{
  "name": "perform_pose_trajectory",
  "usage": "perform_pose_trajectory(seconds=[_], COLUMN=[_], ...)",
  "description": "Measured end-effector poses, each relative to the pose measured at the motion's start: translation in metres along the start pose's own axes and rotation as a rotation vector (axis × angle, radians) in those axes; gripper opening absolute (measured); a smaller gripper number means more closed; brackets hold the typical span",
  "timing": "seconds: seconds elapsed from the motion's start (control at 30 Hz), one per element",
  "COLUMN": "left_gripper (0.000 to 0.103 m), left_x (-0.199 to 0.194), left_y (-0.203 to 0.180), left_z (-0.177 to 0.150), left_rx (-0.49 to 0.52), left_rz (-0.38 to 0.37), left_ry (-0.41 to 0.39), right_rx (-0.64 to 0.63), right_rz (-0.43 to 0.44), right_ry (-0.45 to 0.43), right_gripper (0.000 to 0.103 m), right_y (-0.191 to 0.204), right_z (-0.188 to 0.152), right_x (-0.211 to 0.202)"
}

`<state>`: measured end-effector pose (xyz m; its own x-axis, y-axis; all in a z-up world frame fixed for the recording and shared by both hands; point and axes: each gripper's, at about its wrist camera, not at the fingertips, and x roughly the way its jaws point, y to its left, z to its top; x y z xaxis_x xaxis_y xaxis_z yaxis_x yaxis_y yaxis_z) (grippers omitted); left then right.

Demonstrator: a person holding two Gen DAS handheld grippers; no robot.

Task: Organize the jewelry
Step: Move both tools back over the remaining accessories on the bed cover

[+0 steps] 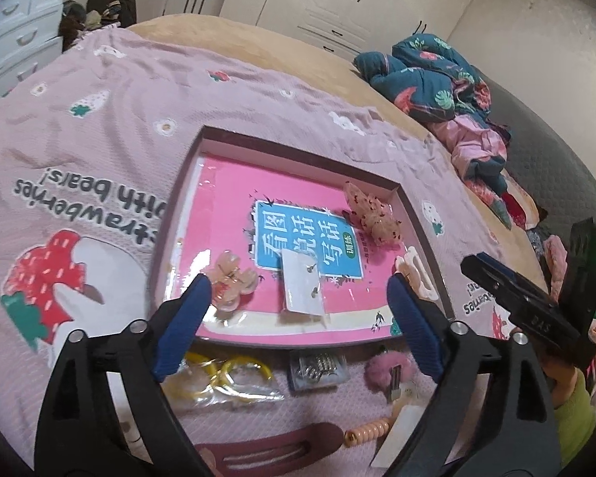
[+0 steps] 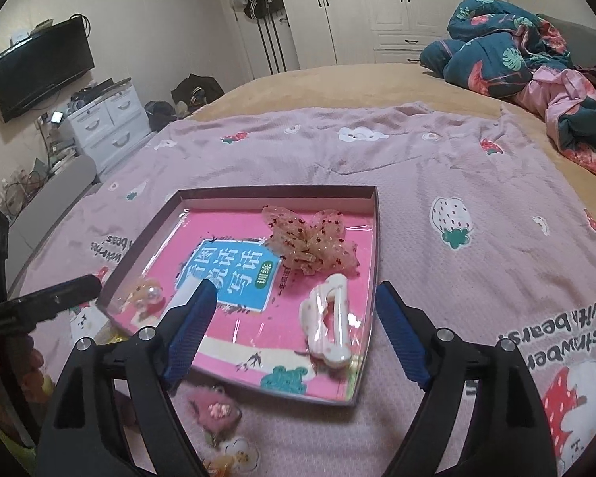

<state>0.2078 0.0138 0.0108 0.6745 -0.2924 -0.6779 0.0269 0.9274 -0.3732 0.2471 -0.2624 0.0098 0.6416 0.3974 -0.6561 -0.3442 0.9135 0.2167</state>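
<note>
A shallow tray (image 1: 421,218) (image 2: 282,192) lined with a pink book cover lies on the pink blanket. In it are a sheer butterfly bow (image 1: 371,214) (image 2: 310,244), a white hair claw (image 1: 415,274) (image 2: 329,324), a clear pink clip (image 1: 232,280) (image 2: 149,296) and a white earring card (image 1: 302,286). My left gripper (image 1: 298,318) is open and empty over the tray's near edge. My right gripper (image 2: 294,330) is open and empty above the white claw. On the blanket in front lie yellow bangles (image 1: 222,373), a packet of rings (image 1: 318,367), a pink pompom (image 1: 389,369) and a spiral hair tie (image 1: 367,431).
A dark red hair clip (image 1: 266,453) lies at the near edge. A felt flower clip (image 2: 214,409) and a small flower piece (image 2: 238,451) lie in front of the tray. Piled quilts (image 1: 437,79) (image 2: 508,43) sit far right. White drawers (image 2: 107,127) stand left.
</note>
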Motion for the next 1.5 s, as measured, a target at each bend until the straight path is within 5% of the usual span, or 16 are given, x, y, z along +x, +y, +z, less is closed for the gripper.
perform_pose_trajectory(seconds=[0.67, 1.5], left_gripper=[0.091, 0.091], left_x=[-0.054, -0.069], left_y=[-0.002, 0.006], left_z=[-0.017, -0.062], left_rx=[0.049, 0.156], left_rz=[0.036, 0.082], left_ry=[-0.065, -0.007], right_rx=[-0.056, -0.091], right_rz=[0.025, 0.097], right_ry=[-0.008, 0.072], right_gripper=[0.086, 0.086], right_y=[0.029, 0.074], right_z=[-0.03, -0.079], right_x=[-0.046, -0.058])
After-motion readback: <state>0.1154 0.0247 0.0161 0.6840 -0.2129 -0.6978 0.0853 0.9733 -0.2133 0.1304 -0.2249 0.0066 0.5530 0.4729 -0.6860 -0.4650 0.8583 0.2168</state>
